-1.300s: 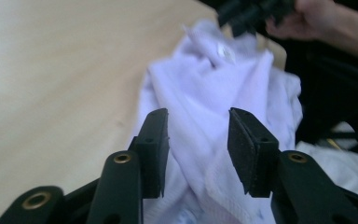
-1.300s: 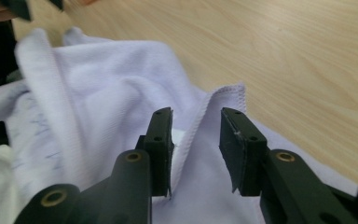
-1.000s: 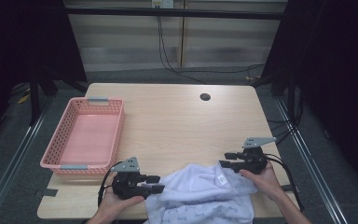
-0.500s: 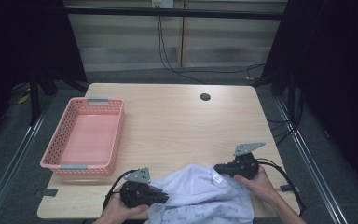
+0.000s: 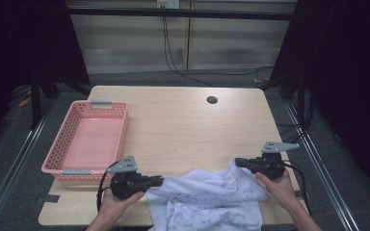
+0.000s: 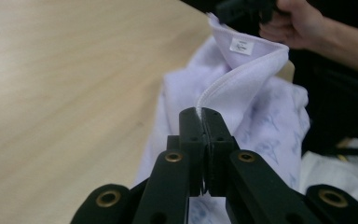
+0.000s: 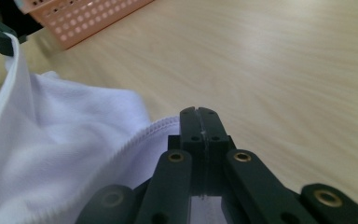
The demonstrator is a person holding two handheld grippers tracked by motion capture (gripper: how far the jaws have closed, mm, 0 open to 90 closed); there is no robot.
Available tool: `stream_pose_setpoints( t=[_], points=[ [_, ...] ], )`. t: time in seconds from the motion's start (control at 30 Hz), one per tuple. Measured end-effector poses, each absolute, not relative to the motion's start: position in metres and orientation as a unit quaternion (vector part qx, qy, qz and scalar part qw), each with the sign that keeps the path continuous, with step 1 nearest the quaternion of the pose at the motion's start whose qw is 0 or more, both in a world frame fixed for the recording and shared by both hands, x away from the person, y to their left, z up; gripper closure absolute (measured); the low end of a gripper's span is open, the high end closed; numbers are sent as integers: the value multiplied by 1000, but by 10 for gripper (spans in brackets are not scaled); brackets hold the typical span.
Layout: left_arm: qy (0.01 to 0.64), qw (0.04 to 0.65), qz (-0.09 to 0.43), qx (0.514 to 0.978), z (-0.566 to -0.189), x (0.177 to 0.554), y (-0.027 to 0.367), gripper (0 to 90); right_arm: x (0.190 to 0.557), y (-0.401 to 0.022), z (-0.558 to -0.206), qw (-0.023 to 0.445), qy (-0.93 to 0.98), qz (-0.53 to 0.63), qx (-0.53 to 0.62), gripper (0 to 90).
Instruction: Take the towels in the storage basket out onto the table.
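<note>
Wooden table (image 5: 183,125): white garment (image 5: 207,202) stretched left-right, hem pinched by left hand-held gripper (image 5: 160,181), right hand-held gripper (image 5: 237,162).

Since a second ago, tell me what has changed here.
Both tongs have just closed on the white garment: the left tongs pinch its left hem, the right tongs its right edge, lifting it slightly. The pink basket and the table stayed put.
</note>
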State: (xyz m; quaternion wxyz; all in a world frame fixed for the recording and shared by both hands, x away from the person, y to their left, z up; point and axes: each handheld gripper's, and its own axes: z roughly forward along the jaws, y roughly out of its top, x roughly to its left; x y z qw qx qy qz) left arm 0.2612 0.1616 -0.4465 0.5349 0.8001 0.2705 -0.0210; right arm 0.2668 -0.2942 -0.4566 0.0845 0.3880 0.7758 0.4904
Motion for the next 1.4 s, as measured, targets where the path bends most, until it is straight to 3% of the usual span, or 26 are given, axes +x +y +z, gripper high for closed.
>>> stream_pose_setpoints(
  t=[0.23, 0.67, 0.93, 1.17, 1.2, 1.27, 1.37, 1.4],
  points=[
    [278, 569, 28, 773, -411, 286, 170, 885, 268, -314, -422, 140, 736, 532, 395, 900],
    [307, 580, 95, 748, -356, 349, 176, 884, 294, -337, -346, 222, 685, 571, 393, 900],
    [321, 569, 145, 743, -324, 385, 181, 884, 334, -335, -315, 254, 681, 560, 398, 900],
    [355, 549, 160, 739, -323, 440, 178, 879, 381, -327, -314, 264, 685, 538, 414, 900],
    [369, 547, 159, 735, -327, 447, 175, 852, 389, -326, -317, 270, 685, 530, 421, 900],
    [391, 528, 156, 737, -336, 457, 171, 665, 404, -324, -328, 276, 696, 504, 431, 900],
    [395, 511, 146, 750, -349, 461, 164, 587, 416, -327, -352, 274, 706, 466, 458, 794],
    [395, 518, 135, 747, -351, 460, 163, 571, 416, -331, -359, 264, 704, 469, 464, 797]
  ],
)
